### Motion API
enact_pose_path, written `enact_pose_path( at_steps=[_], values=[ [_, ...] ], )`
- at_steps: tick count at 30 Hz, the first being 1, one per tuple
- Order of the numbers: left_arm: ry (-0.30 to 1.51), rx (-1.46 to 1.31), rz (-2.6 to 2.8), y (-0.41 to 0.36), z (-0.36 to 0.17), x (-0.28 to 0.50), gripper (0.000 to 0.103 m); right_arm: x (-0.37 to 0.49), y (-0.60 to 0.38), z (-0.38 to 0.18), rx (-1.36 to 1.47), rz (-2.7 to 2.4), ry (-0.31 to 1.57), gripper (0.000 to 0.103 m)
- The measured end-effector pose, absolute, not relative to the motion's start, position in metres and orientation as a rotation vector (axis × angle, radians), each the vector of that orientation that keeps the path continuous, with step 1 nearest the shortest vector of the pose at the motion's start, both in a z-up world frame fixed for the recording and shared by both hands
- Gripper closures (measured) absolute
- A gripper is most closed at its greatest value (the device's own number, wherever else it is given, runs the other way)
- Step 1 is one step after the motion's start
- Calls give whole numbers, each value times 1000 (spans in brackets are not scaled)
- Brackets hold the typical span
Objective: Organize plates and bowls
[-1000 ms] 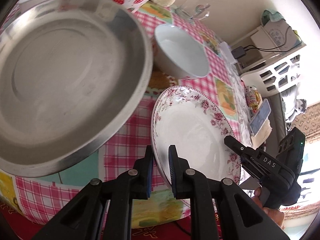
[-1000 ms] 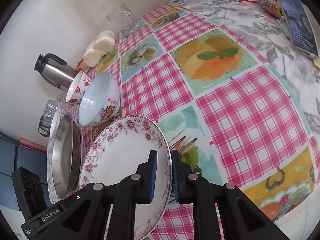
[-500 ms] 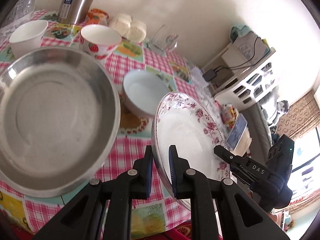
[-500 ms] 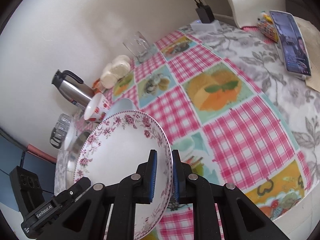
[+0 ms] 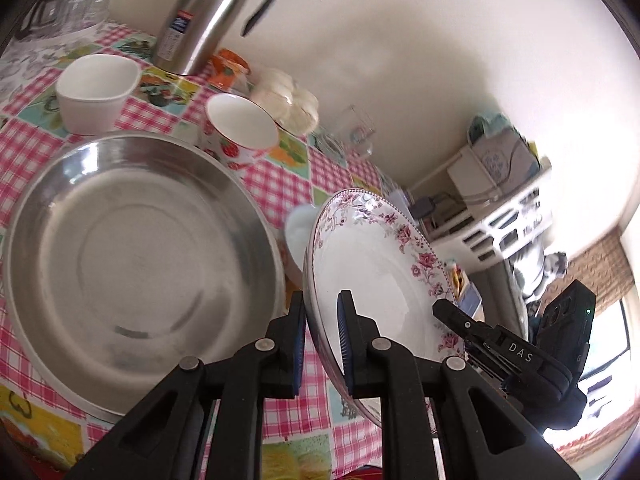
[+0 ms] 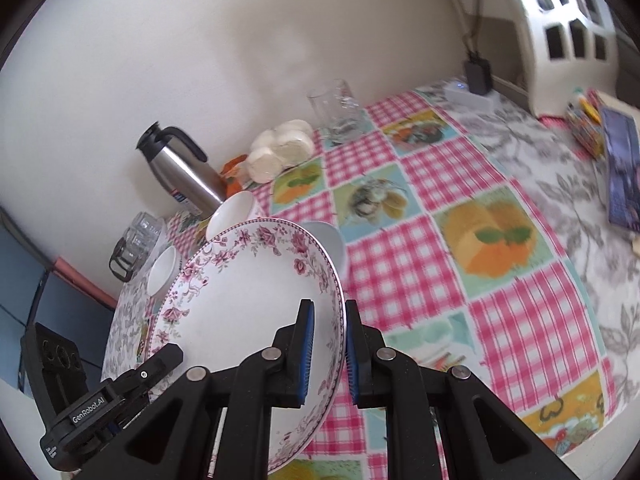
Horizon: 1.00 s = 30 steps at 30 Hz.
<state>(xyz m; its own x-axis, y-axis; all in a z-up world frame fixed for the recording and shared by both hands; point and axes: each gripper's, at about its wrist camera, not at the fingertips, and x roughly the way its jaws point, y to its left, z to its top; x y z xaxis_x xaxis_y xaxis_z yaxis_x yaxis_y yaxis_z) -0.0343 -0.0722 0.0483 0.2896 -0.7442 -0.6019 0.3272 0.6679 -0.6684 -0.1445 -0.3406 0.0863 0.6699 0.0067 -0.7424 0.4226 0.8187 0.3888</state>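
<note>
A white plate with a pink floral rim [image 5: 372, 280] hangs tilted above the checked tablecloth, held from both sides. My left gripper [image 5: 322, 304] is shut on its near rim, and my right gripper [image 6: 326, 312] is shut on the opposite rim of the same plate [image 6: 248, 292]. Each gripper shows in the other's view, the right gripper [image 5: 452, 312] at the plate's far edge. A wide steel dish [image 5: 136, 264] lies to the plate's left. A pale bowl [image 5: 298, 236] is half hidden behind the plate. A strawberry-print bowl [image 5: 240, 128] and a white square bowl [image 5: 96, 88] stand further back.
Against the wall stand a steel thermos [image 5: 200, 20], wrapped buns [image 6: 280, 152], a glass mug [image 6: 336, 108] and a rack of glasses [image 6: 136, 244]. A phone [image 6: 620, 168] lies at the table's right end, beside a white plastic basket [image 6: 568, 28].
Both grippers have risen with the floral plate, which has come up off the table and tilted. Both views now look higher, so the thermos and wall show.
</note>
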Motion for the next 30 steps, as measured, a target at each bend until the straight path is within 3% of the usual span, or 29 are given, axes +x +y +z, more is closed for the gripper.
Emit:
enact_pose_path(
  at_steps=[30],
  values=[
    [948,-645,-500,64,45,25,88,-33,-215,78,508,0,862,87]
  ],
)
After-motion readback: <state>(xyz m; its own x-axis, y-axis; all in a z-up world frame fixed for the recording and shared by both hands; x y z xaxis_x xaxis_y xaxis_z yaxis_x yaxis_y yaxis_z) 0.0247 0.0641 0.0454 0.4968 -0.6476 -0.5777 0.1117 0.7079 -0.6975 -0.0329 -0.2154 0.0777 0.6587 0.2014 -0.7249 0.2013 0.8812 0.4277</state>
